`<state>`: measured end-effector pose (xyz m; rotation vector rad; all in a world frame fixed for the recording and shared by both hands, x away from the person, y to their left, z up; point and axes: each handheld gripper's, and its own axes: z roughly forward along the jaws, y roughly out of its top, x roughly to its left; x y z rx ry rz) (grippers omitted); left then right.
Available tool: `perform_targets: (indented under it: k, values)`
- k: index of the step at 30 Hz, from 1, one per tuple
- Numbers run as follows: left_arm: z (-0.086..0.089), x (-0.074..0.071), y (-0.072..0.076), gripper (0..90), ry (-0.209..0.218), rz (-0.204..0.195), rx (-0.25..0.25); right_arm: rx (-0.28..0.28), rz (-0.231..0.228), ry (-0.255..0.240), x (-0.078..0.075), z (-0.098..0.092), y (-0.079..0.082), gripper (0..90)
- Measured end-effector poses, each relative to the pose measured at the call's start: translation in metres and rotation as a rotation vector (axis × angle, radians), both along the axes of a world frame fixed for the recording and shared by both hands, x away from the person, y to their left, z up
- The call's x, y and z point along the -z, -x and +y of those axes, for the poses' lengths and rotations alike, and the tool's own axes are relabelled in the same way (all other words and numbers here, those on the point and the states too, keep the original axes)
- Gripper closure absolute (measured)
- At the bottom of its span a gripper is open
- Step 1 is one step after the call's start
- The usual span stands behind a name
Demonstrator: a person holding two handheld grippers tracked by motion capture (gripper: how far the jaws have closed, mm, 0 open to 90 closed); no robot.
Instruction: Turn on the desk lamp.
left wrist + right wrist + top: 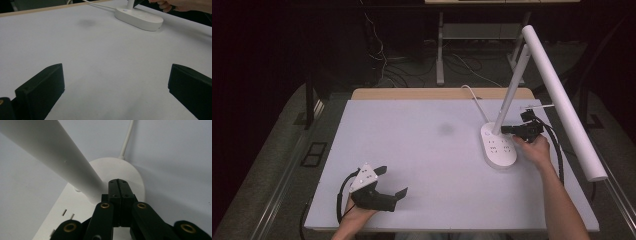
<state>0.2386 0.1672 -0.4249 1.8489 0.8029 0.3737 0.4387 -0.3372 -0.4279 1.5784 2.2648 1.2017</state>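
Observation:
A white desk lamp stands at the table's right. Its oval base carries socket slots, and a slanted stem rises to a long white tube head. My right gripper is shut with nothing between its jaws, its tip close over the base beside the foot of the stem. In the right gripper view the closed jaws meet just above the base. My left gripper rests open near the table's front left, with bare table between its jaws. The lamp base lies far ahead of it.
The lamp's white cord runs from the base off the back edge of the white table. A faint dark smudge marks the table's middle. Beyond the table are cables and a desk leg on the floor.

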Motion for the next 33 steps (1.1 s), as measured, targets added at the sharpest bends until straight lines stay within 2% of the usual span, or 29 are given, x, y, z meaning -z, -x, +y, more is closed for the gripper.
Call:
perform_targets:
  k: [5, 15, 26, 33]
  values:
    - [-0.001, 0.0, -0.001, 0.0, 0.0, 0.003, -0.002, 0.005, 0.018, -0.008, -0.001, -0.001, -0.001, 89.2]
    - [-0.001, 0.001, -0.001, 0.0, 0.002, 0.004, -0.001, 0.016, 0.018, 0.013, -0.005, -0.001, 0.0, 89.1]
    - [-0.002, 0.001, -0.001, 0.0, -0.005, 0.003, 0.006, 0.028, 0.006, 0.018, -0.019, -0.008, 0.009, 89.1]
    - [-0.002, 0.0, 0.0, 0.0, -0.002, 0.001, 0.009, 0.03, -0.016, 0.017, -0.035, -0.014, 0.021, 89.1]
